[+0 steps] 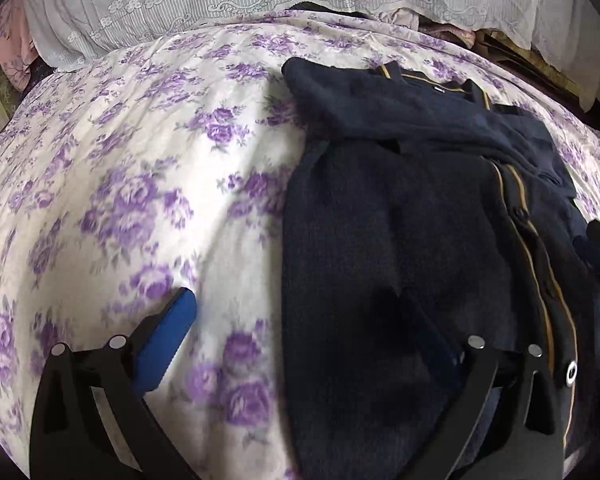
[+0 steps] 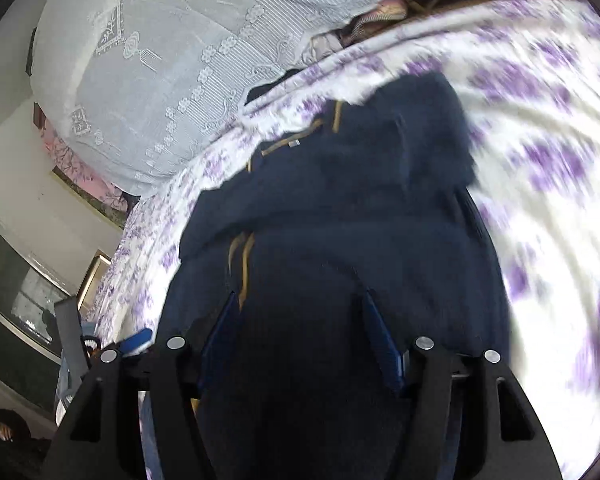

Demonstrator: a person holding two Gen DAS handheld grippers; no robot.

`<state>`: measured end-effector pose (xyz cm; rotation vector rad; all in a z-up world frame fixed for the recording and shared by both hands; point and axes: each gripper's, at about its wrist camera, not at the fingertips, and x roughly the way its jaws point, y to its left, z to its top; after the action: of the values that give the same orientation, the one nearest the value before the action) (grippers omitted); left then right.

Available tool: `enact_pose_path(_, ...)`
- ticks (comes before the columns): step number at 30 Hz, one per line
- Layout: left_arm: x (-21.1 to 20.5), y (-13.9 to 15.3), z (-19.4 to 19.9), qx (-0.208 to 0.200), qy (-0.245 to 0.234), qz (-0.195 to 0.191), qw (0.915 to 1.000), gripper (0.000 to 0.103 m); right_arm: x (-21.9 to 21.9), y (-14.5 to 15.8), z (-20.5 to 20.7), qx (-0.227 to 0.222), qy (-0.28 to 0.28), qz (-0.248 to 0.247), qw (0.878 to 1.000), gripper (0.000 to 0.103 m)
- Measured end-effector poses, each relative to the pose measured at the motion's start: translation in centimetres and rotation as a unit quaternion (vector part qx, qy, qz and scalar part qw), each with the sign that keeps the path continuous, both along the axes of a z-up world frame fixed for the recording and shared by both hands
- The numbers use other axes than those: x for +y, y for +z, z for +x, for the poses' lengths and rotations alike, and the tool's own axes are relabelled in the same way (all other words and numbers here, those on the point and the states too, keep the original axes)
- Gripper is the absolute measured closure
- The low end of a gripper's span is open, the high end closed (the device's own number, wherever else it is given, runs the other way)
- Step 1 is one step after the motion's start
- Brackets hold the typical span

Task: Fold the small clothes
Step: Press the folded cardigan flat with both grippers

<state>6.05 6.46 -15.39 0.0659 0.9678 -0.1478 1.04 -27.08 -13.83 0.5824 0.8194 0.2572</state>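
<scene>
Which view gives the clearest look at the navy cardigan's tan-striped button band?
The left wrist view: the cardigan is sharp there, and its button band runs long down the front. The right wrist view shows the cardigan darker and blurred, with only short pieces of tan stripe.

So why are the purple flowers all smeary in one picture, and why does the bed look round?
Right wrist view: the flowered sheet is streaked by motion blur, and bright light washes it out. Left wrist view: the flowers are only slightly soft; the fisheye lens bulges the bed. In both, the navy sweater is so dark that its folds barely show.
</scene>
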Motion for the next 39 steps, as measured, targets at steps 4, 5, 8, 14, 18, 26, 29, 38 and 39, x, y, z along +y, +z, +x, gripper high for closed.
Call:
enact_pose_path(4, 0.6, -0.1, -2.1, 0.004, -0.005, -0.006, 1.0, 0.004, 0.6, 0.3, -3.2, -0.008, 0.004, -0.025, 1.0, 0.034)
enact_pose_path(5, 0.7, -0.1, -2.6, 0.006, -0.007, -0.007, 0.9999, 0.004, 0.5, 0.1, -3.9, -0.008, 0.005, -0.023, 1.0, 0.033)
enact_pose_path(8, 0.9, -0.1, -4.5, 0.008, -0.017, -0.01, 0.9998, 0.004, 0.2, -0.2, -5.9, -0.008, 0.003, -0.017, 1.0, 0.033)
enact_pose_path(14, 1.5, -0.1, -7.5, 0.019, -0.042, -0.035, 0.9983, 0.004, -1.4, 0.4, -9.9, -0.015, -0.014, -0.007, 1.0, 0.033)
enact_pose_path(18, 1.9, 0.1, -9.4, 0.024, -0.073, -0.068, 0.9947, 0.004, -3.3, 0.1, -13.0, -0.019, -0.027, 0.018, 0.999, 0.033)
enact_pose_path(26, 2.8, 0.4, -9.3, 0.061, -0.121, -0.168, 0.9763, 0.005, -3.5, -0.4, -14.1, -0.004, 0.005, 0.044, 0.999, 0.034)
enact_pose_path(29, 2.3, 0.0, -7.6, 0.073, -0.129, -0.169, 0.9744, 0.005, -2.5, -0.8, -11.7, 0.015, 0.037, 0.04, 0.998, 0.034)
enact_pose_path(38, 2.8, 0.3, -6.9, 0.073, -0.141, -0.245, 0.9564, 0.021, -1.7, -1.0, -9.6, -0.007, 0.06, 0.057, 0.997, 0.046)
enact_pose_path(39, 2.5, 0.3, -7.2, 0.071, -0.145, -0.241, 0.9569, 0.022, -1.7, -1.0, -10.0, -0.01, 0.06, 0.063, 0.996, 0.047)
